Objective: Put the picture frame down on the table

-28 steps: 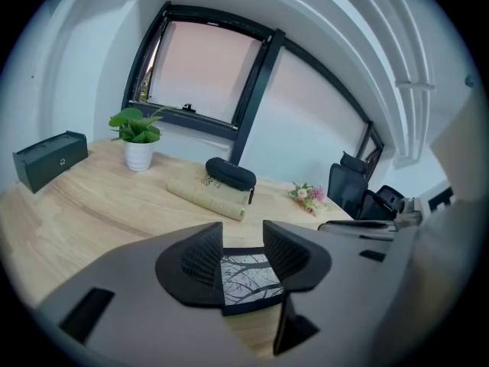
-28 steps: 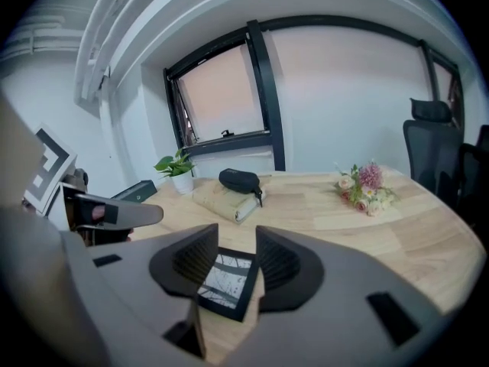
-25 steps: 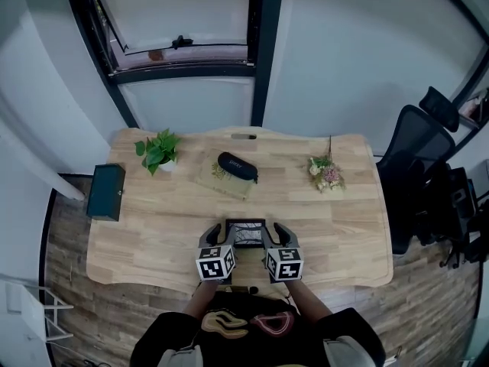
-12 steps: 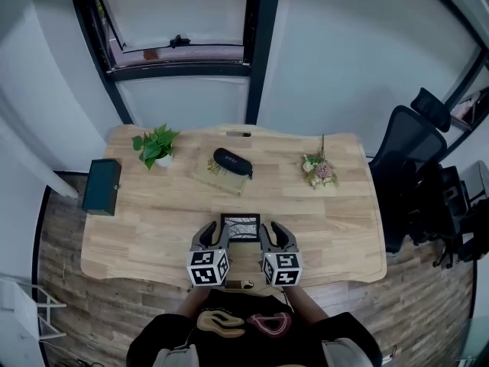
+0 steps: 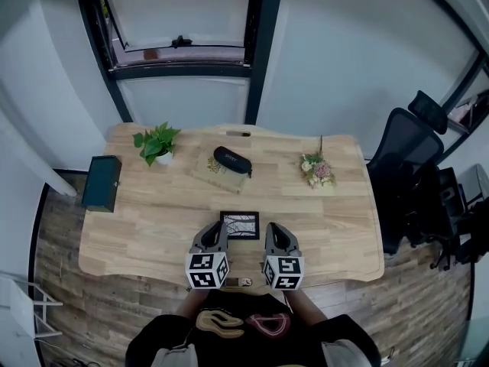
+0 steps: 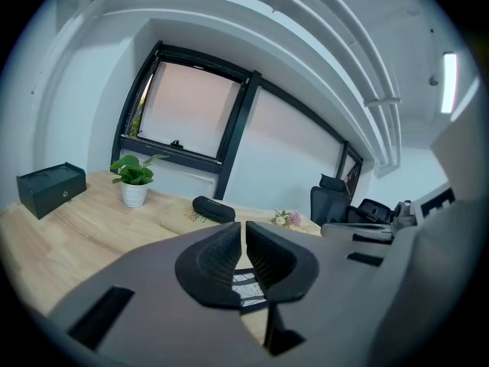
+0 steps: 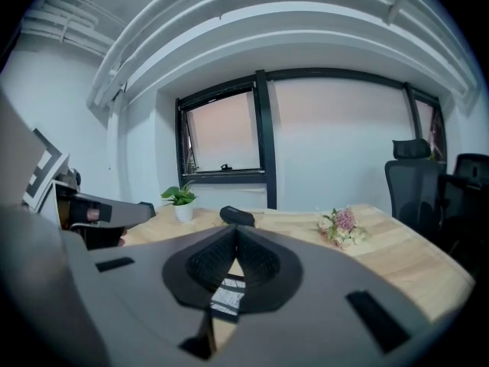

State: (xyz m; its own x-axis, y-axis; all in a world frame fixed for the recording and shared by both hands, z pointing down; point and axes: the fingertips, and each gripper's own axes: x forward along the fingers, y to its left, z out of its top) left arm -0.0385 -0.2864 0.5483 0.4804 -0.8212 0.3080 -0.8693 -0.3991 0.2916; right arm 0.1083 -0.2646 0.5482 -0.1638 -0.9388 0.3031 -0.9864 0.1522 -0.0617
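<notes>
Head view, from above. The picture frame [image 5: 240,225] lies flat and face up on the wooden surface [image 5: 153,205], near its front edge and square to it. I judge the set-down done, since nothing props or grips the frame.

My left hand-held gripper [image 5: 215,234] and right hand-held gripper [image 5: 276,234] hang at the frame's two near corners, one to each side, apart from it as far as this view shows. That symmetry suits a two-sided hold on a flat, rigid thing.

Left gripper view: the jaws of my left hand-held gripper [image 6: 244,232] have just been closing and now stand all but together, with a thin slit and nothing between them. The frame [image 6: 246,285] shows beyond and below.

Right gripper view: the jaws of my right hand-held gripper [image 7: 235,239] have likewise just closed and now meet, empty, with the frame [image 7: 228,297] past them.

Surface and room: along the far half stand a potted plant [image 5: 157,145], a black case [image 5: 232,161] resting on a pale mat, and a small bunch of flowers [image 5: 319,170], all well apart from the frame. A dark green box [image 5: 102,183] overhangs the left end. Behind are a pale wall and a dark-framed window [image 5: 179,14], to the right a black office chair [image 5: 405,151], and below a plank floor [image 5: 53,281].
</notes>
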